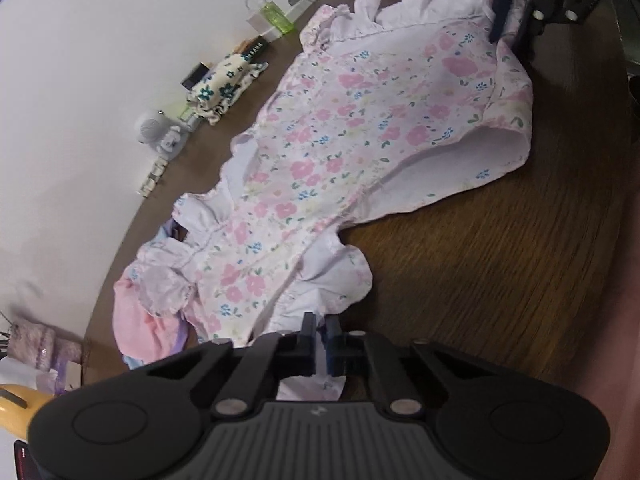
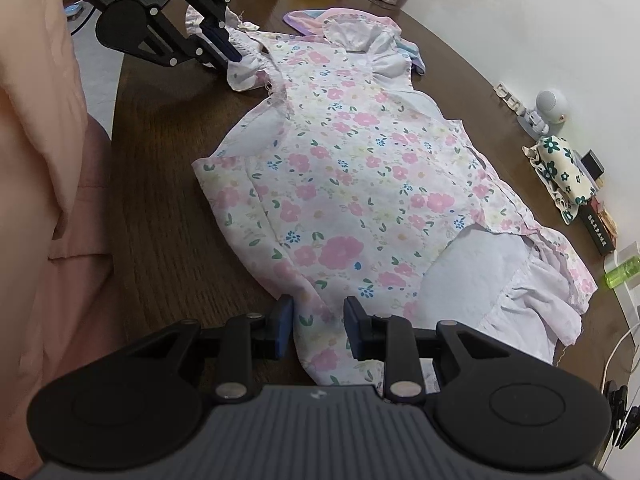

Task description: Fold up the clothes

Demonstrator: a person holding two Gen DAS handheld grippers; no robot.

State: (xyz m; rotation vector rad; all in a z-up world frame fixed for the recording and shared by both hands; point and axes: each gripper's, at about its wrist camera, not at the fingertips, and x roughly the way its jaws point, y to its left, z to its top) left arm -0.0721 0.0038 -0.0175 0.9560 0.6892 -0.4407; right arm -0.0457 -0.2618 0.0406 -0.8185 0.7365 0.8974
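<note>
Lying spread across the wooden table (image 2: 160, 184), a floral dress (image 2: 340, 184) is held at both ends.

The left gripper (image 1: 320, 338) pinches a ruffled sleeve (image 2: 244, 60), jaws nearly together; the right gripper (image 2: 318, 322) straddles the hem with jaws apart, though whether its pads touch the cloth seems unclear. Other garments (image 1: 136, 332) lie beneath the far sleeve.

1. The dress (image 2: 340, 184) lies flat on the table (image 2: 168, 184).
2. The left gripper (image 2: 230, 50) is at its far end, the right gripper (image 2: 318, 320) at its near end.
3. A small pouch (image 2: 560, 172) sits by the wall, right of the dress.
</note>
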